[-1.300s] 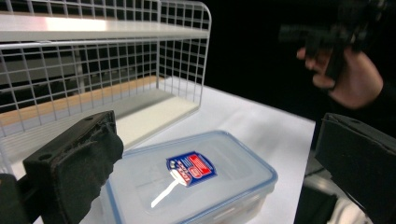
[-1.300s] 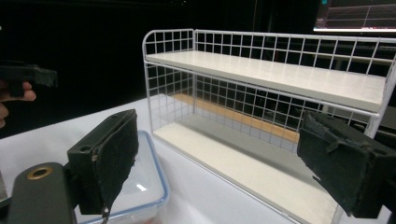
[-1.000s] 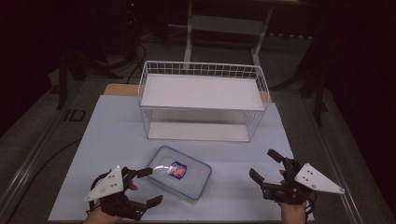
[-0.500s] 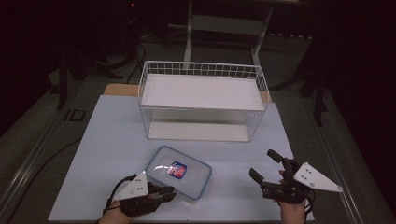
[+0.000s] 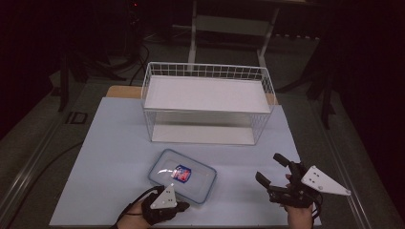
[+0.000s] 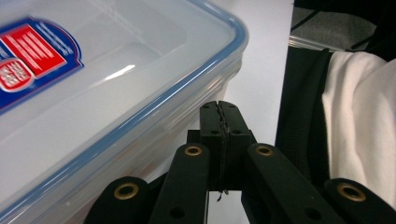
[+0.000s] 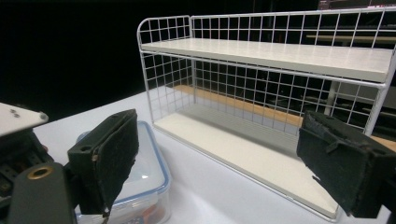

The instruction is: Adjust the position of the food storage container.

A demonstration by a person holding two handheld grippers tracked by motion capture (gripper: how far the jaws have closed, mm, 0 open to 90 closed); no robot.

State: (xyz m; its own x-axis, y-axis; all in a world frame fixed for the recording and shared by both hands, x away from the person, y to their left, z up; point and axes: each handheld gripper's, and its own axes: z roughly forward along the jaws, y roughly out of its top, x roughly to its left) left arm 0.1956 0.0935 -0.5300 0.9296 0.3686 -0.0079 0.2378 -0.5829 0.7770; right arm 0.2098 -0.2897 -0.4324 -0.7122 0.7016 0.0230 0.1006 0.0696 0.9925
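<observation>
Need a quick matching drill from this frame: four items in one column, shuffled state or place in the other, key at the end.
Column 1
1. left gripper
2. right gripper
3. lidded plastic container
4. white wire shelf rack

Column 2
A. jaws wide apart, nothing between them
B. stands at the far side of the table, both shelves bare
C. jaws pressed together, beside the container's near edge
D. lies flat on the table, blue-rimmed lid with a red and blue label

Pairs: 1-C, 2-A, 3-D, 4-B
</observation>
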